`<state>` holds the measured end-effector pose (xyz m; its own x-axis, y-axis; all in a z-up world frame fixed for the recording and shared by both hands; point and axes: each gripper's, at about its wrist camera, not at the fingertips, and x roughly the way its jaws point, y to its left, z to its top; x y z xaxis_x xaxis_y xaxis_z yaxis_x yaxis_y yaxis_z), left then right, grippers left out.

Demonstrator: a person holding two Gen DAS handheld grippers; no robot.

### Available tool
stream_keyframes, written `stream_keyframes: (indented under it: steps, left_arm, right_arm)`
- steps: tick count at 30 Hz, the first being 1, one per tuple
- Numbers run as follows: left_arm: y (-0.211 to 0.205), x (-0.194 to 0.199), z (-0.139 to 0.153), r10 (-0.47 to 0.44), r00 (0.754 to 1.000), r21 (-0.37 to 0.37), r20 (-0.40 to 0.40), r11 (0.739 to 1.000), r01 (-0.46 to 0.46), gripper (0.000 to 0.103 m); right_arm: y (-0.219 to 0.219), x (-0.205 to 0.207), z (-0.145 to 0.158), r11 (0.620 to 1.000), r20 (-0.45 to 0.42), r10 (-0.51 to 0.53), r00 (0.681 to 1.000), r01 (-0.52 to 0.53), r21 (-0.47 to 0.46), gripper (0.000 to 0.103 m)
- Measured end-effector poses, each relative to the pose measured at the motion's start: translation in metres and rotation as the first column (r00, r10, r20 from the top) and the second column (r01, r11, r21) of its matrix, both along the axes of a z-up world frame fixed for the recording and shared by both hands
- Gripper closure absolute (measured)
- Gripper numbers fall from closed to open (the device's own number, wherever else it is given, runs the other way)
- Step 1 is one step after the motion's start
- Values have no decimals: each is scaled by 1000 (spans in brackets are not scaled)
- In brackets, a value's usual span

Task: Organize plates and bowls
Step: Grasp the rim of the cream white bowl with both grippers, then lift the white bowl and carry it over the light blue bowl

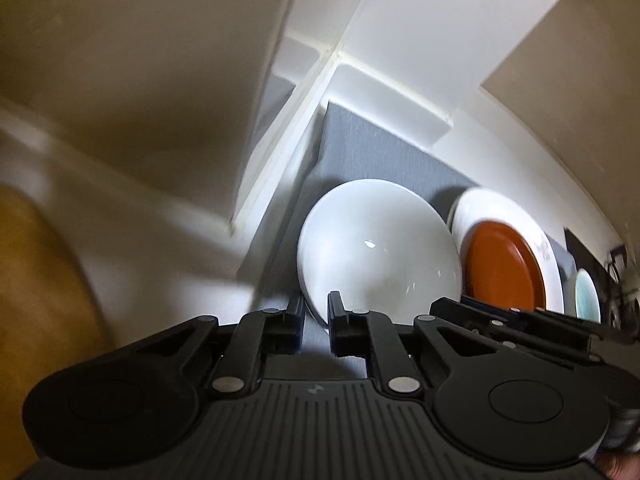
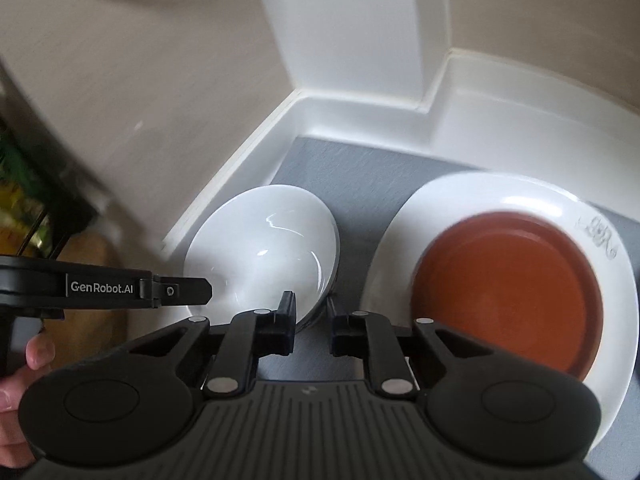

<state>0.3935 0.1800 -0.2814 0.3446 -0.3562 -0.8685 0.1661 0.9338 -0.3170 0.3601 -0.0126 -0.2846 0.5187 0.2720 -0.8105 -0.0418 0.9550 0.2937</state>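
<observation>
Jaws of both grippers clamp the near rim of a white bowl (image 2: 264, 248): the left gripper (image 1: 315, 312) at its near-left edge, the right gripper (image 2: 312, 320) at its near-right edge. It sits on a grey mat (image 2: 360, 168) on the white bench (image 2: 520, 128), just left of a brown plate (image 2: 508, 292) stacked on a white plate (image 2: 480, 192).

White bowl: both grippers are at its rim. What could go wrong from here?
The left gripper pinches only the thin, glossy rim of the bowl, so it may slip or tilt when lifted. The bowl sits close beside the stacked plates; swinging it could knock them.
</observation>
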Motion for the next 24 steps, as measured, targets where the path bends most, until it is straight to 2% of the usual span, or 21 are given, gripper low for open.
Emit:
stream_keyframes:
  steps: [3,6,10,13,19,24]
  left_arm:
    - [7,-8,-2,-4,1000,-14,6,1000,4,90]
    - [13,-2,-6,39,999,-63,-24,997,-40,90]
    - [12,12,-19,94,994,-68,-59,993,-98,90]
    - [12,16,-26,101,992,-84,-70,991,-107,90]
    - [6,14,-26,72,996,-56,-43,996,-74,91]
    - [5,13,-23,72,996,-33,-53,997,-74,91]
  right_arm:
    - [1,-8,-2,1000,-3,0,1000,0,29,84]
    - [-2,-5,-5,998,-13,-27,1000,28,52,82]
    - [-3,-1,-7,997,-26,-44,999,45,61,80]
    - [-5,1,-11,994,-36,-69,997,72,77,80]
    - [-5,4,-17,991,-35,-82,996,85,105,78]
    - [-1,4,-20,991,-36,-86,996,90,100,81]
